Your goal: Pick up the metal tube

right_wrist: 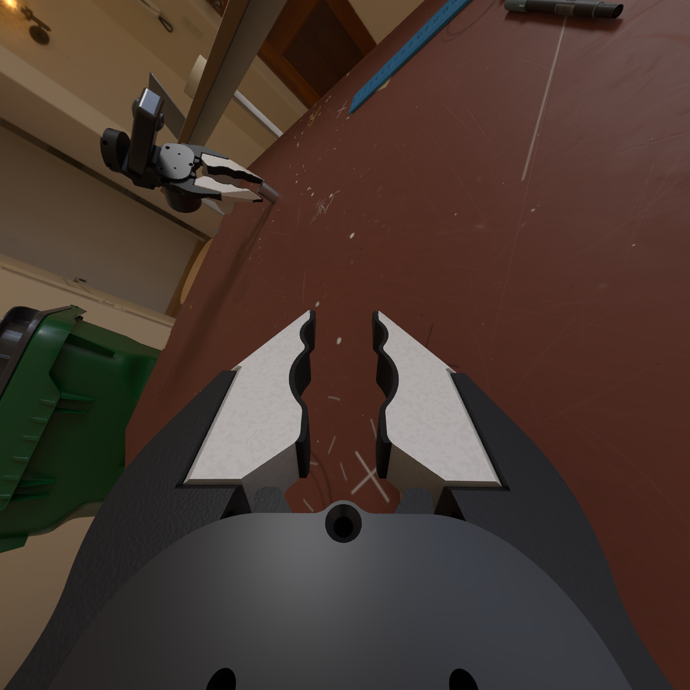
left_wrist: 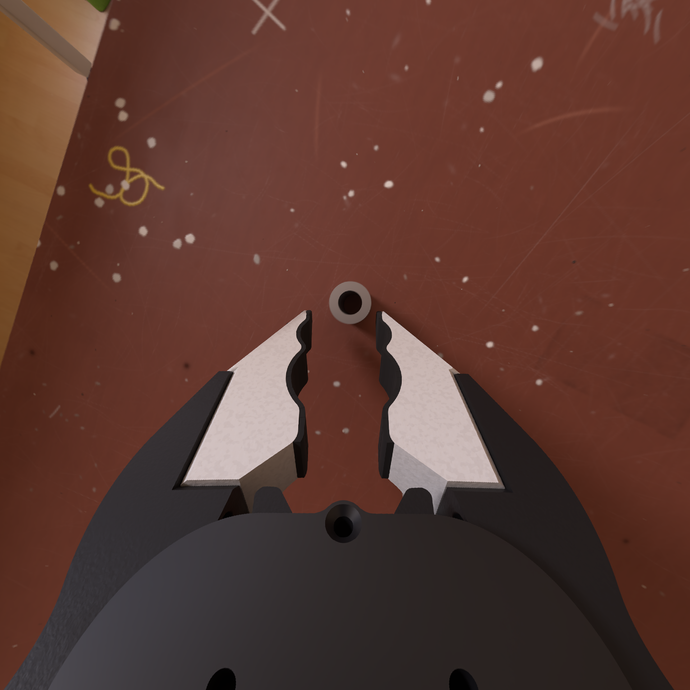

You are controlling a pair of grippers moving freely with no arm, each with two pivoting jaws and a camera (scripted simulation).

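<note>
The metal tube (left_wrist: 350,302) is a short grey cylinder standing upright on the brown table (left_wrist: 485,224), seen end-on with its dark bore showing. My left gripper (left_wrist: 343,313) is open and points down at it; the tube's top lies just beyond the fingertips, in line with the gap, and nothing is held. The right wrist view shows the left gripper (right_wrist: 259,190) from the side, with the tube (right_wrist: 270,193) at its tips near the table's edge. My right gripper (right_wrist: 343,313) is open and empty above the table, far from the tube.
The table edge runs down the left of the left wrist view, with wooden floor (left_wrist: 30,149) beyond it. A blue ruler (right_wrist: 403,52) and a dark marker (right_wrist: 563,8) lie at the far end. A green bin (right_wrist: 56,410) stands beside the table.
</note>
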